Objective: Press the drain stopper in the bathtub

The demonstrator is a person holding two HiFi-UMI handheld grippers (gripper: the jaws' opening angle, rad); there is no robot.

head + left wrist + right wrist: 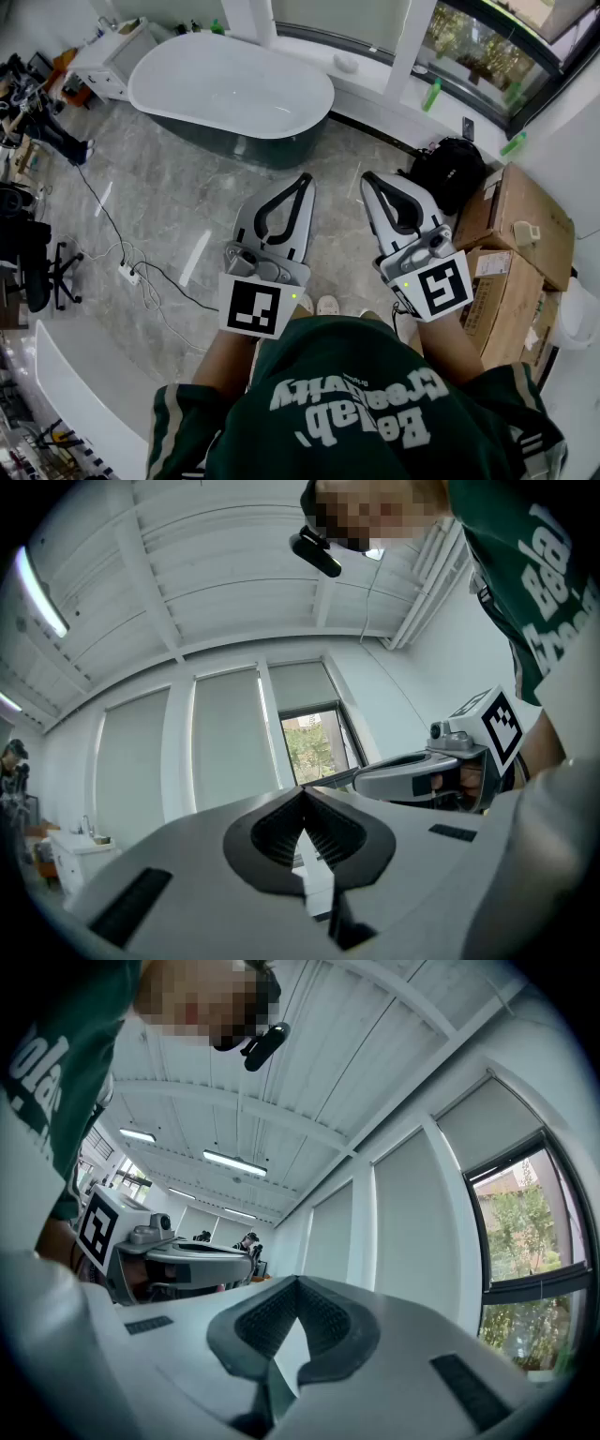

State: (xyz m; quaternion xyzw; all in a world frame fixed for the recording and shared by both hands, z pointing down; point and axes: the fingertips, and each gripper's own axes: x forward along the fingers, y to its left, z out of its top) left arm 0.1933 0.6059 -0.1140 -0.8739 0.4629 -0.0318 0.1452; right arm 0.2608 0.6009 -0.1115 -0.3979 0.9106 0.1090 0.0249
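Observation:
A white oval bathtub [230, 89] with a dark outer wall stands on the grey floor at the far side of the room; I cannot make out its drain stopper. My left gripper [305, 178] and right gripper [367, 176] are held side by side in front of the person's chest, well short of the tub, both shut with nothing between the jaws. The left gripper [302, 789] in its own view points up at the ceiling and window, with the right gripper [422, 775] beside it. The right gripper [297, 1281] also points upward in its view.
Cardboard boxes [516, 253] and a black bag [450, 173] stand at the right. A power strip with cables [131, 274] lies on the floor at the left, near a black chair [37, 272]. A white cabinet [112, 56] sits beside the tub's far end.

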